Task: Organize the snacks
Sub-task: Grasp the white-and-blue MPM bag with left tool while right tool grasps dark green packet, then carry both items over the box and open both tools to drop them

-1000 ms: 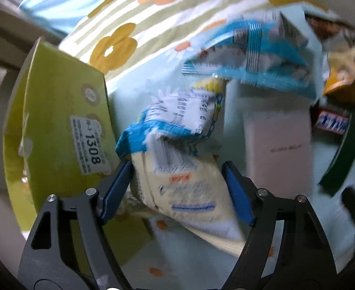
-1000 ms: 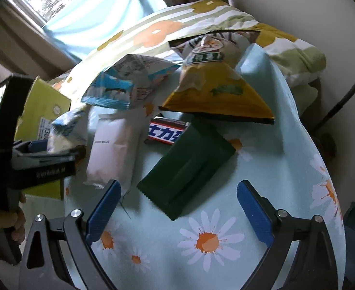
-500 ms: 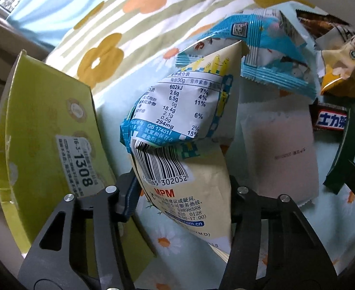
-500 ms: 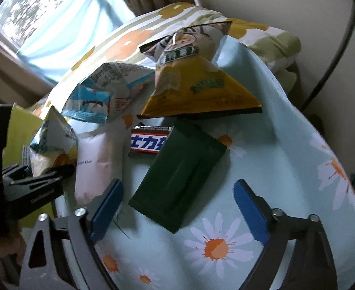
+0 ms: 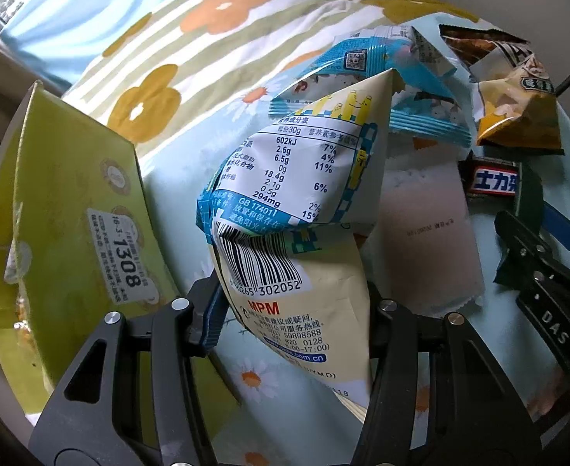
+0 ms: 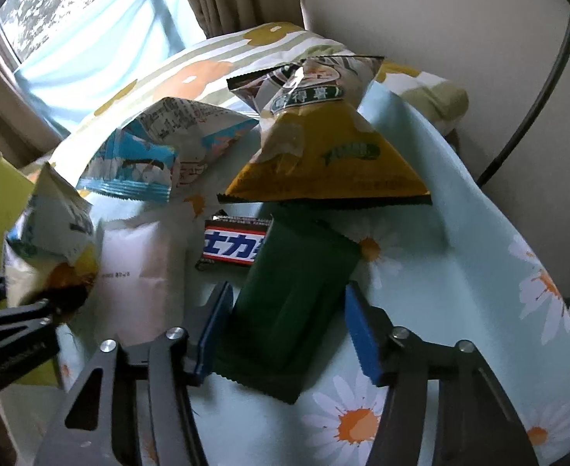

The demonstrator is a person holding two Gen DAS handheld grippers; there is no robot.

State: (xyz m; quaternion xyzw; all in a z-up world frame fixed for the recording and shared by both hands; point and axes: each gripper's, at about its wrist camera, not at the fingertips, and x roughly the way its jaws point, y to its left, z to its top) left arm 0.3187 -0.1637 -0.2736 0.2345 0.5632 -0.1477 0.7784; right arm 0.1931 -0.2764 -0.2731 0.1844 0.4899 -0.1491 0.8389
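Along the left edge of the daisy-print cloth (image 6: 459,233) stands a yellow-green box (image 5: 71,213), and just beside it the left gripper (image 5: 292,310) is clamped tight on the lower end of a cream and blue snack bag (image 5: 304,213). The bag rises tilted out of the jaws with its barcode and nutrition panel facing the camera. Behind it a pale pink packet (image 5: 428,233) lies flat on the cloth.

Toward the middle of the cloth, the right gripper (image 6: 285,330) points down over a dark green packet (image 6: 296,303). Its jaws have just been closing, and the packet's near end lies between the blue pads (image 6: 358,330). The left pad sits against the packet's long edge; on the right a narrow strip of cloth shows between pad and packet, so the grip is not complete. The packet's far end lies over a red, white and blue chocolate bar (image 6: 232,248).

Toward the far edge sit a blue and white snack bag (image 6: 160,155) and, to its right, a yellow chip bag (image 6: 324,155), propped against a striped flower pillow (image 6: 192,73).
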